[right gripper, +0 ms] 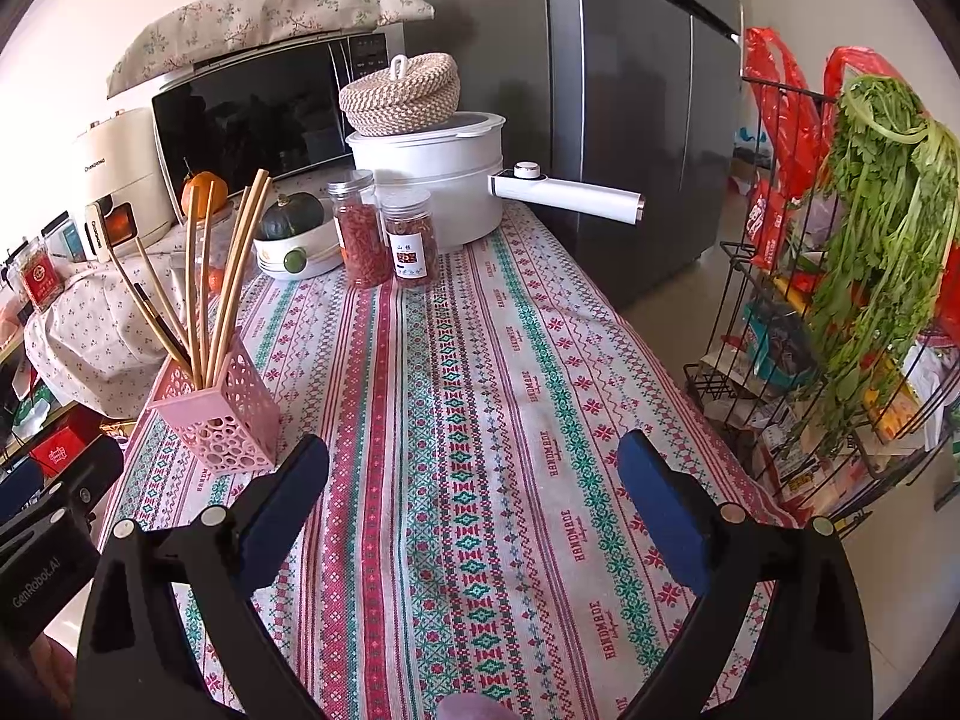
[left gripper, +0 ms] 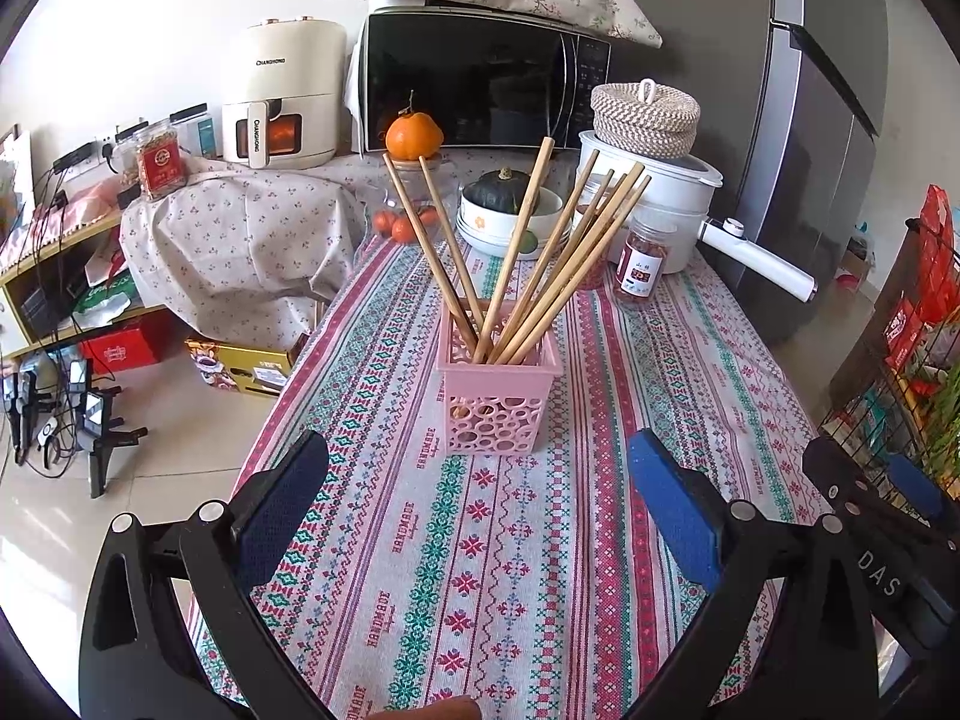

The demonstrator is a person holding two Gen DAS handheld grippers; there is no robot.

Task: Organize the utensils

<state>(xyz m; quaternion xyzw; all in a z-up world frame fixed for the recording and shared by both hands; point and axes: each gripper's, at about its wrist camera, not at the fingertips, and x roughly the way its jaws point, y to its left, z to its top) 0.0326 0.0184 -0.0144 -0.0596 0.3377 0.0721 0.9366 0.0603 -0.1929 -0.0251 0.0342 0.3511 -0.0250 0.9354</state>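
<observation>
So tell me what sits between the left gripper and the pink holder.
Nothing: in the left wrist view only bare patterned tablecloth separates the open left gripper from the pink holder.

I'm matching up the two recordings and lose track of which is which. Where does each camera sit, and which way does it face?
Left wrist: on the left gripper, facing along the table straight at the pink holder of chopsticks; its open jaws show, the right gripper at the right edge.
Right wrist: on the right gripper, facing down the tablecloth, vegetable rack on the right; open jaws show.
Shared: holder, microwave, white pot.
</observation>
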